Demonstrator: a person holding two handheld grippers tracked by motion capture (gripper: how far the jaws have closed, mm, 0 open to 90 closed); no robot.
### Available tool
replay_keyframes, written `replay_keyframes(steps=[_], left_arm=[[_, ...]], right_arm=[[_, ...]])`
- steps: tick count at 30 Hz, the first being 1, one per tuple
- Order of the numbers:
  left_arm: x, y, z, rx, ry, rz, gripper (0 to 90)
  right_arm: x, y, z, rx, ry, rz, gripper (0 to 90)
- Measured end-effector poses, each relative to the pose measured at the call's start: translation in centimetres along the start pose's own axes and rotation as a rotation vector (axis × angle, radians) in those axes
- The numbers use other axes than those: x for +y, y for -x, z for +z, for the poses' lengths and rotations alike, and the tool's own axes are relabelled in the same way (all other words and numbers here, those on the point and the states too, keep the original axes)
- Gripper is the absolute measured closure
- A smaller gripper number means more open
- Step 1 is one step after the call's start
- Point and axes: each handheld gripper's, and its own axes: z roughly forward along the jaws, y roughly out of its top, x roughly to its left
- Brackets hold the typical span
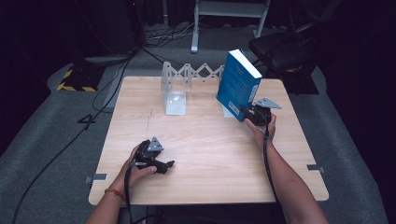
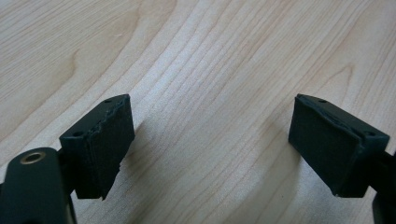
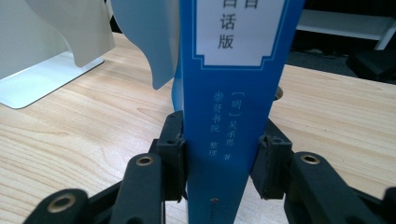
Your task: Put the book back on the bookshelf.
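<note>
Two grippers work over a light wooden table [image 1: 205, 154]. At the near left, the left gripper [image 1: 161, 164] rests low on the bare wood, its jaws spread wide with nothing between them. At the far right, the right gripper [image 1: 247, 113] is clamped on the spine of a blue book [image 1: 237, 84], which stands tilted, its top leaning away to the far side. A white folding book rack [image 1: 187, 77] stands at the far edge, just left of the book.
</note>
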Motion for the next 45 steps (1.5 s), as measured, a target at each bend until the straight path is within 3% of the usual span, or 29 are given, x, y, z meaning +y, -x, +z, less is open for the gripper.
replay_keyframes(steps=[9, 22, 25, 33, 35, 41, 45], left_arm=[[0.0, 0.0, 0.0, 0.005, 0.001, 0.000, 14.9], [0.0, 0.1, 0.0, 0.000, 0.002, -0.009, 14.9], [0.0, 0.1, 0.0, 0.000, 0.002, -0.008, 14.9], [0.0, 0.1, 0.0, 0.000, 0.002, -0.008, 14.9], [0.0, 0.1, 0.0, 0.000, 0.002, -0.008, 14.9], [-0.1, 0.1, 0.0, 0.002, 0.003, -0.011, 14.9], [0.0, 0.1, 0.0, 0.000, 0.002, -0.008, 14.9]], right_arm=[[0.3, -0.1, -0.6, 0.021, -0.035, -0.023, 60.2], [1.9, 0.7, -4.0, 0.083, -0.042, -0.088, 56.2], [2.1, 0.8, -4.3, 0.095, -0.053, -0.093, 53.5], [2.7, 1.0, -6.3, 0.136, -0.105, -0.186, 43.6], [2.6, 1.1, -6.8, 0.134, -0.117, -0.196, 41.0], [1.8, 1.6, -8.5, 0.183, -0.134, -0.223, 35.1], [1.2, 1.7, -9.4, 0.175, -0.178, -0.241, 31.0]])
